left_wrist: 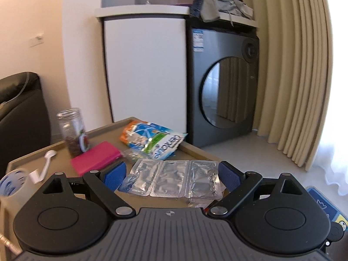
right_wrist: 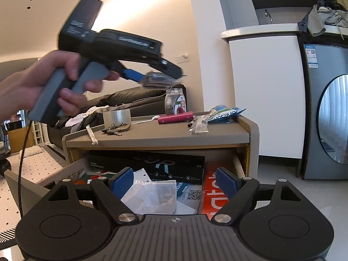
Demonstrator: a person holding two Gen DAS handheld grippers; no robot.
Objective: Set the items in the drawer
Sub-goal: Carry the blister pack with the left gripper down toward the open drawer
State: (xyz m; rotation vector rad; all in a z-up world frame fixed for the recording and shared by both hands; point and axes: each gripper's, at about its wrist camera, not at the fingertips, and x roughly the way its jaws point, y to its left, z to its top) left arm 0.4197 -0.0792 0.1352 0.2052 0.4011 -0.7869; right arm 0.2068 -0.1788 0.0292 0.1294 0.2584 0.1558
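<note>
- Fingers (left_wrist: 114,175) of our left gripper (left_wrist: 171,175), blue-padded, stand at either end of a crinkled silver foil blister strip (left_wrist: 171,179) of three joined cells. Both pads seem to touch its short edges. From the right wrist view that strip is carried in the air, above the table and clear of it, so we judge it held.
- We expect the silver foil blister strip to be very light, thin and springy. Squeezed end to end it will likely bow or buckle, and the smooth foil may slip on the pads. A hold across the flat seams between cells would be firmer than on the puffed pockets.
- Fingers (right_wrist: 121,181) of our right gripper (right_wrist: 174,182) stand wide apart over the open grey drawer (right_wrist: 32,187). A crumpled clear plastic bag (right_wrist: 152,195) lies between them, and we cannot tell whether either pad touches it.
- Inside the drawer we see a black box (right_wrist: 152,167) and an orange packet (right_wrist: 215,195) beside the bag, so free room is small; the strip would best go in flat on top.
- On the grey table (right_wrist: 163,137) above the drawer wait a pink rectangular case (left_wrist: 95,157), a clear plastic jar (left_wrist: 72,131), a blue and white snack pouch (left_wrist: 152,141), a white plastic spoon (left_wrist: 46,162), a roll of clear tape (right_wrist: 117,117) and a bunch of keys (right_wrist: 115,129).
</note>
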